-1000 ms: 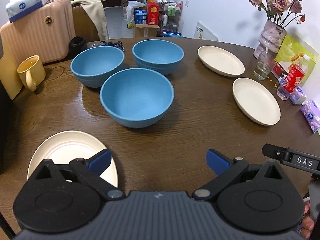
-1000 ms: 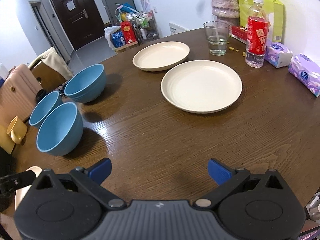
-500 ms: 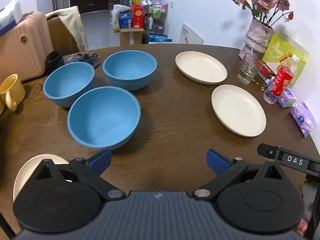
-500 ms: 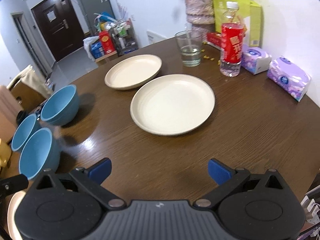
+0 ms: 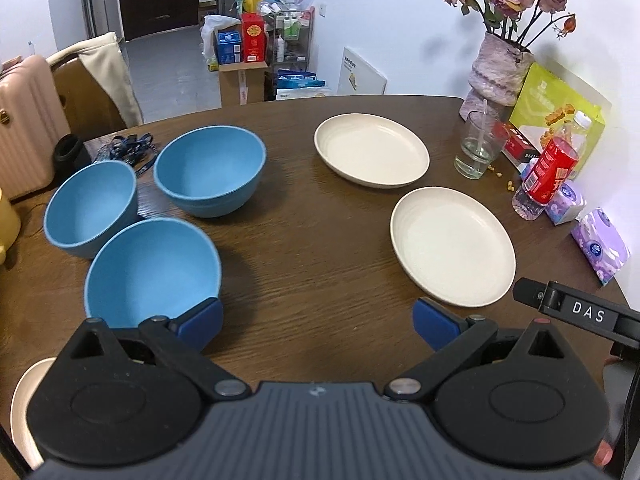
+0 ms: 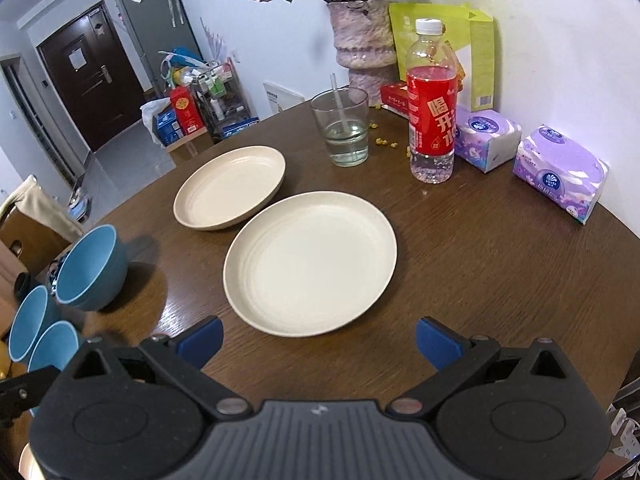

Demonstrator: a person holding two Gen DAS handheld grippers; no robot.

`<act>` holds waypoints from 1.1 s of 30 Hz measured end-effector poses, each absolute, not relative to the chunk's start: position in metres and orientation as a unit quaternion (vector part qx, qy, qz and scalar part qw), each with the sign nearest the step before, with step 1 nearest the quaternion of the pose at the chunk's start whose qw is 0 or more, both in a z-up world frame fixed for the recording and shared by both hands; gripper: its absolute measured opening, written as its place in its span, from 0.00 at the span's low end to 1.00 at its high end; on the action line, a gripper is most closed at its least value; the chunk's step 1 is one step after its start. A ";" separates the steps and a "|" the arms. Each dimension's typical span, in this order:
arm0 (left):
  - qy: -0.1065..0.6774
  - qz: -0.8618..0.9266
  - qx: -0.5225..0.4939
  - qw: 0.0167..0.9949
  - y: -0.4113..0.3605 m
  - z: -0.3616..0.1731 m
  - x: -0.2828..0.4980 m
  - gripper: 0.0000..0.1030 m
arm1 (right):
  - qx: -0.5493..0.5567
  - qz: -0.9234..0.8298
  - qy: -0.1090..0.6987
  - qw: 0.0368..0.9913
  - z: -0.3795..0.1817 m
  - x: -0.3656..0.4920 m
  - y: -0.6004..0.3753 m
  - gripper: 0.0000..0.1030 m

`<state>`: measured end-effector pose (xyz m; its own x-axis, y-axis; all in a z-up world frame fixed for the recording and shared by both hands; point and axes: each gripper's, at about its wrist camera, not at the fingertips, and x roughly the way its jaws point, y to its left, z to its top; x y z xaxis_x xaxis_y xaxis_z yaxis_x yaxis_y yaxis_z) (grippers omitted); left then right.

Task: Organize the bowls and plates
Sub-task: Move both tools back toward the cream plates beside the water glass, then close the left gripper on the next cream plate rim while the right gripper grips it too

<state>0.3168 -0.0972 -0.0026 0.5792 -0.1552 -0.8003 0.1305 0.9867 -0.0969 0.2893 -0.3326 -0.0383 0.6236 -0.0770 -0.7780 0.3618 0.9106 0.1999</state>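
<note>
Three blue bowls stand on the brown table: a near bowl (image 5: pixel 152 272), a left bowl (image 5: pixel 90 208) and a far bowl (image 5: pixel 210 174). Two cream plates lie to their right, a near plate (image 5: pixel 452 244) (image 6: pixel 310 262) and a far plate (image 5: pixel 372 150) (image 6: pixel 230 186). A third cream plate (image 5: pixel 24 404) peeks out at the lower left. My left gripper (image 5: pixel 318 324) is open over bare table, its left fingertip beside the near bowl. My right gripper (image 6: pixel 320 340) is open just in front of the near plate.
Along the right edge stand a vase of flowers (image 6: pixel 362 46), a glass of water (image 6: pixel 346 132), a red-labelled bottle (image 6: pixel 432 120) and purple tissue packs (image 6: pixel 560 172). A yellow mug (image 5: pixel 6 228) and a pink suitcase (image 5: pixel 24 120) are at the left.
Both views have swung to the right. The bowls slid left in the left wrist view, and the near plate moved closer to centre in front of the right gripper. Both grippers stay open.
</note>
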 end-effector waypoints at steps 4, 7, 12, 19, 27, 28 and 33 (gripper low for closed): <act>0.452 -0.084 -0.014 0.888 -0.110 -0.004 0.330 1.00 | 0.174 -0.140 0.412 0.883 -0.040 0.295 -0.346 1.00; 0.454 -0.085 -0.017 0.887 -0.119 -0.006 0.340 1.00 | 0.175 -0.153 0.412 0.881 -0.042 0.298 -0.358 1.00; 0.463 -0.088 -0.020 0.882 -0.136 -0.011 0.356 1.00 | 0.187 -0.168 0.415 0.874 -0.049 0.307 -0.382 1.00; 0.475 -0.091 -0.017 0.875 -0.167 -0.022 0.382 1.00 | 0.199 -0.180 0.416 0.869 -0.055 0.325 -0.414 1.00; 0.497 -0.079 -0.011 0.864 -0.199 -0.048 0.417 1.00 | 0.207 -0.176 0.429 0.861 -0.072 0.353 -0.437 0.98; 0.499 -0.074 -0.008 0.864 -0.203 -0.052 0.421 1.00 | 0.207 -0.174 0.432 0.860 -0.075 0.356 -0.438 0.97; 0.516 -0.054 -0.003 0.855 -0.216 -0.074 0.444 1.00 | 0.204 -0.162 0.452 0.853 -0.092 0.375 -0.444 0.94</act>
